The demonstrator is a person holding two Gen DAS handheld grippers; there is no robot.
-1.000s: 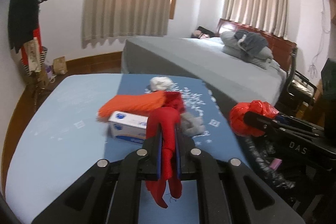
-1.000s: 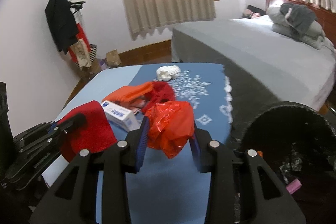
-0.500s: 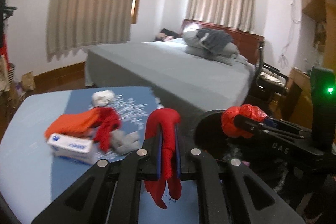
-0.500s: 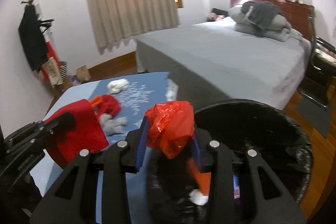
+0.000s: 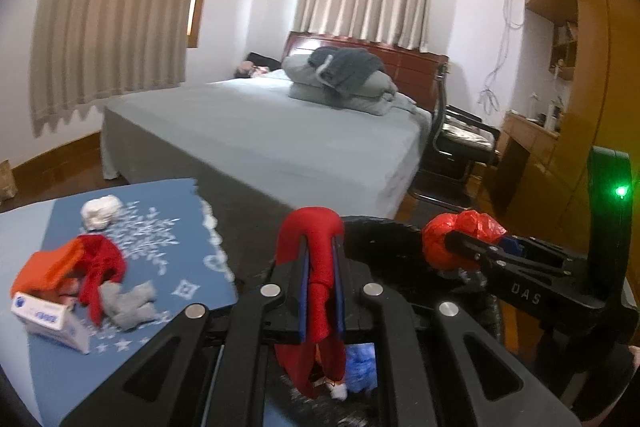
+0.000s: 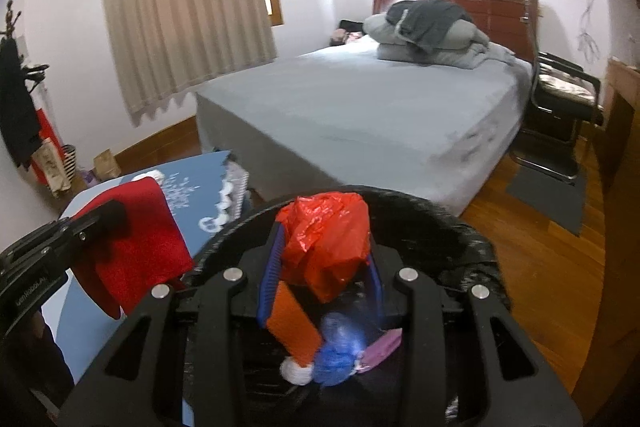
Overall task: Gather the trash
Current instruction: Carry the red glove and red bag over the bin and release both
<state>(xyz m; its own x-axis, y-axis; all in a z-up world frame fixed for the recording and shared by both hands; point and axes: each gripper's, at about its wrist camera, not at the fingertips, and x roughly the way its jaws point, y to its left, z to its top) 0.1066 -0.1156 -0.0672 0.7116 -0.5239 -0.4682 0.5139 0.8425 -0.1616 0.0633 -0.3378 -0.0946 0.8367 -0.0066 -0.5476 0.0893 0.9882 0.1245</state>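
Bedroom setting: a grey-sheeted bed (image 5: 280, 131) behind, and a blue-clothed worktop (image 5: 52, 359) at the near left, with a black trash bin (image 6: 452, 227) standing just beside its edge.

Left claw (image 5: 320, 291): clenched on a red cloth (image 5: 316, 251), which is pinched flat between the blue pads with its loose tail hanging below them, over the bin mouth.

Right claw (image 6: 324, 267): grasping a crumpled red plastic bag (image 6: 326, 239), held above the bin, where orange, blue and pink scraps already lie.

Remaining on the worktop: a white paper wad (image 5: 100, 213), an orange and red fabric heap (image 5: 76, 263), a grey rag (image 5: 128, 303) and a small white carton (image 5: 48, 319).

Handling assessment: both held items look light and limp. The cloth should drape and could cling to the pads on release. The bag is slick, springy film, best taken at its bunched middle, as it is now. Neither appears fragile
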